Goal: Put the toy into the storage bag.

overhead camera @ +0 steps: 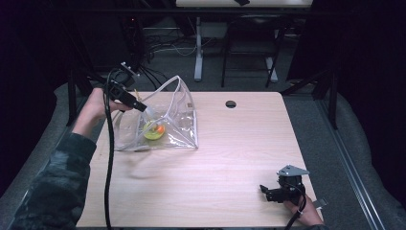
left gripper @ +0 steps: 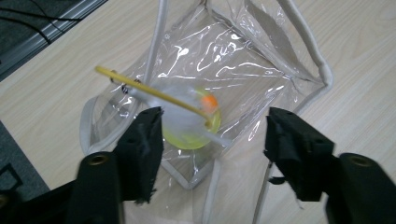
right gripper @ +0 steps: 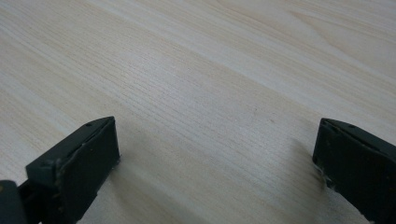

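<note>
The left tongs point(left gripper: 212, 140) are held released above the clear bag point(overhead camera: 163, 120) on the bench point(overhead camera: 230, 158), a yellow-orange toy point(left gripper: 196, 126) lying inside, while the right tongs point(right gripper: 215, 163) are rested spread wide near the bench's front edge.

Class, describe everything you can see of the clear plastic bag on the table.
The clear plastic bag looks like glossy, wrinkled see-through vinyl with pale piped edges and white cord-like handles. It stands on the wooden table near its far left part, mouth open upward, sides sagging. Inside lie a yellow-green round thing with an orange bit and a thin yellow stick. The left tool hangs over the mouth with jaws apart; whether it touches the bag is unclear.
</note>
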Motion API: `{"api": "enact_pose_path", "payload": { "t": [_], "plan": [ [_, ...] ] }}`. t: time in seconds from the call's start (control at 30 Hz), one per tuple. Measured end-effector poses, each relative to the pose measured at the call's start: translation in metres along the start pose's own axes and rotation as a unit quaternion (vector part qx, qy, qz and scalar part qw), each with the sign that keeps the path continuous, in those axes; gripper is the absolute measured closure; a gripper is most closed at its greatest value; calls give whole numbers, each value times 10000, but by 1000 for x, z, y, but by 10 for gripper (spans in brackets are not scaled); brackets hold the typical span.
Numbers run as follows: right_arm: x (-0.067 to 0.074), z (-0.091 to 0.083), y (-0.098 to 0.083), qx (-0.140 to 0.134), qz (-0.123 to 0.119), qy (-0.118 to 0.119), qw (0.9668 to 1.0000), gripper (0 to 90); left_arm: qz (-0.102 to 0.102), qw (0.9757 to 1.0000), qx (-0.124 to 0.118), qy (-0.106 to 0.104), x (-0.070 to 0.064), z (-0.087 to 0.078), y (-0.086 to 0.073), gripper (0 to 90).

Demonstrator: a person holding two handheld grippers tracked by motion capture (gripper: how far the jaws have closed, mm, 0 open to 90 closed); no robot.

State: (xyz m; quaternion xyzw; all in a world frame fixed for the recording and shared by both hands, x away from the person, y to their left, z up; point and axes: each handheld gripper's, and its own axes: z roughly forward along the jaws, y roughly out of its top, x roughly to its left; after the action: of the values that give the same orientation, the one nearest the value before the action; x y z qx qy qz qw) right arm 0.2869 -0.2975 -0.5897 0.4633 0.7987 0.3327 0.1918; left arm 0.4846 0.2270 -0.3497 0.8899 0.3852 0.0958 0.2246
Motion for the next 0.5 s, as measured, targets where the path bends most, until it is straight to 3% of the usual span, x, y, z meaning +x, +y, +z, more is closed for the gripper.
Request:
{"api": "enact_pose_path", "payload": {
  "t": [0.17, 0.4, 0.5],
  "plan": [
    [0, 0, 0, 25, -22, 3, 10000, 0, -75, 9999, -121, 38, 1, -10, -7, 166],
    [0, 0, 0, 25, -20, 5, 10000, 0, -167, 9994, -315, 37, 2, -28, -21, 53],
    [0, 0, 0, 26, -19, 4, 10000, 0, -101, 9991, -390, 156, -1, -34, -29, 10]
  ]
}}
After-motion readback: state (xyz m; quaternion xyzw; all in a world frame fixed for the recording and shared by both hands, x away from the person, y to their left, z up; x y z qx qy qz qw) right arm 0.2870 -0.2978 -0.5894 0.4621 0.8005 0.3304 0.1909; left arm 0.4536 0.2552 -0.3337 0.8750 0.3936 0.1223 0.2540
